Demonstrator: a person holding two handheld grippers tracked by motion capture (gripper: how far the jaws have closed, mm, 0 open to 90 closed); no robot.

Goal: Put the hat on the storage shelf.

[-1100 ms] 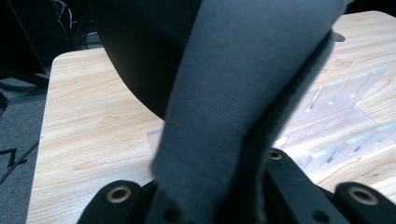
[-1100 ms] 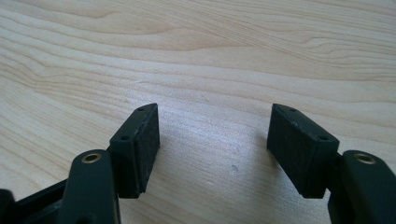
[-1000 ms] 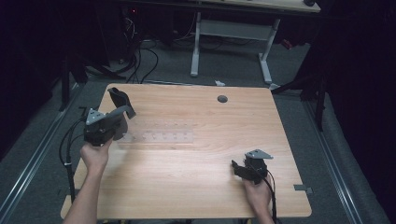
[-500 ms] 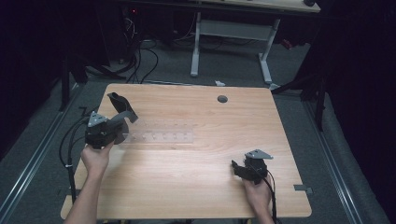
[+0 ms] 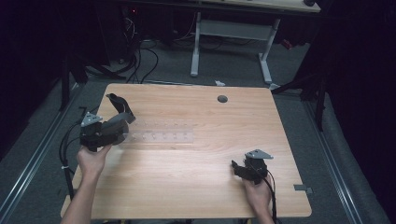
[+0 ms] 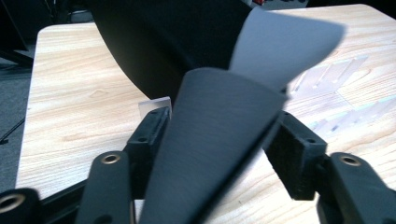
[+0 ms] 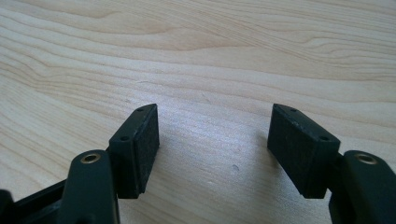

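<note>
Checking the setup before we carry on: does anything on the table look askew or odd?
One thing: the black curled sheet stands bowed between the left tool's jaws, which have just been opening, instead of lying flat. The clear plastic strip lies flat on the table.

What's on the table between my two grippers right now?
High view: a clear plastic rack lies beside the left gripper; from there to the right gripper, bare wood.

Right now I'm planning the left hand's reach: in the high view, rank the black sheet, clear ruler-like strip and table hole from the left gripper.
1. black sheet, between the left gripper's jaws.
2. clear strip, just right of it.
3. table hole, toward the far edge.
</note>
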